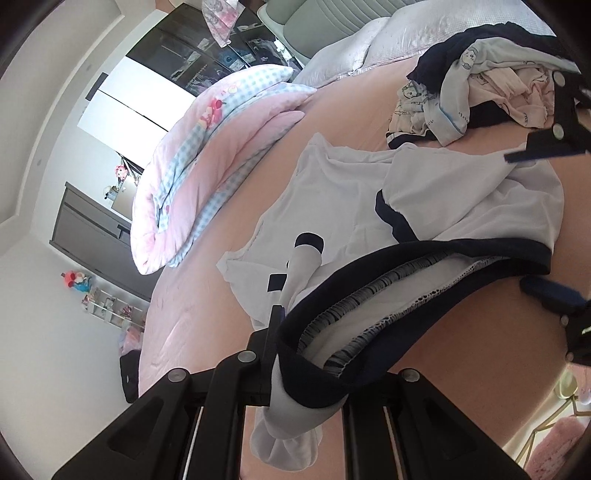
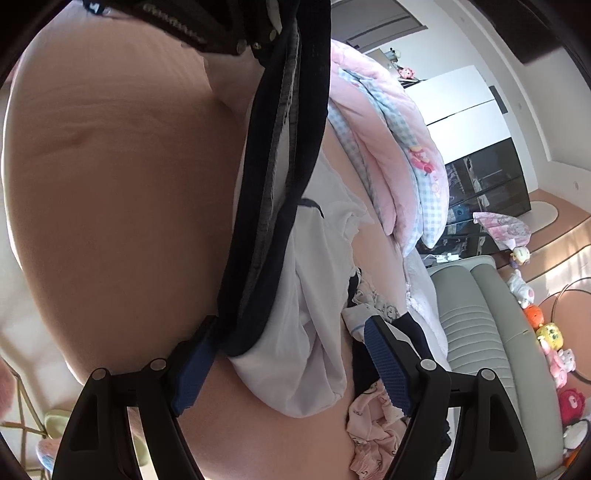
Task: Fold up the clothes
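A white garment (image 1: 461, 192) with navy trim lies on the pink bed (image 1: 480, 350). Its navy hem (image 1: 406, 254) is lifted and stretched between the two grippers. My left gripper (image 1: 284, 291) is shut on a bunched white and navy part of it at the bottom of the left wrist view. It also shows at the top of the right wrist view, the left gripper (image 2: 240, 33). My right gripper (image 2: 291, 354) stands open, its blue pads (image 2: 388, 365) wide apart. The garment (image 2: 317, 350) hangs loose between them, and the navy band (image 2: 266, 184) runs past the left pad.
A pile of unfolded clothes (image 1: 480, 85), pale blue, pink and navy, lies beyond the garment and under the right finger, the pile (image 2: 373, 424). A folded pink and blue-checked quilt (image 1: 221, 158) sits farther along the bed. Pillows (image 1: 388, 37) and a grey headboard (image 2: 480, 314) lie behind.
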